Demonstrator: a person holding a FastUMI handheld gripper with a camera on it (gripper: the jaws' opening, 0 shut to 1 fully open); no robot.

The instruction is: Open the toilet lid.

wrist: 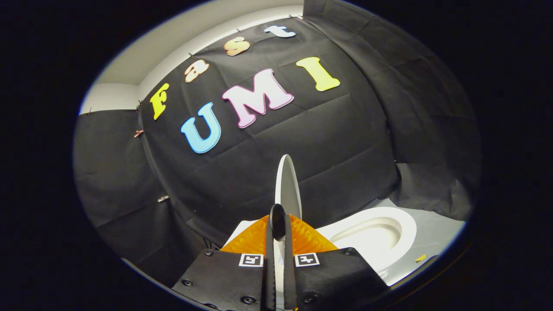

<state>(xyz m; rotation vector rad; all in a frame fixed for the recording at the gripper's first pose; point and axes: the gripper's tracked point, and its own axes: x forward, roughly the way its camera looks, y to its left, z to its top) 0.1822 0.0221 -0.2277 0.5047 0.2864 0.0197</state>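
Gripper [279,224] fingers clamp thin, smooth lid [287,185] upright

Gripper [278,224] fingers closed on edge of toilet lid [287,185], one each side. Lid raised, standing edge-on ahead of fingers. White toilet seat [376,233] and open bowl right of lid. Black cloth wall [345,138] behind.

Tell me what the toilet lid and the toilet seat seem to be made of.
Toilet lid: raised on edge, pinched between the gripper's closed jaws; thin, smooth white sheet, probably hard plastic. Toilet seat: glossy white with soft highlights along its rim, plastic or glazed ceramic; cannot tell which.
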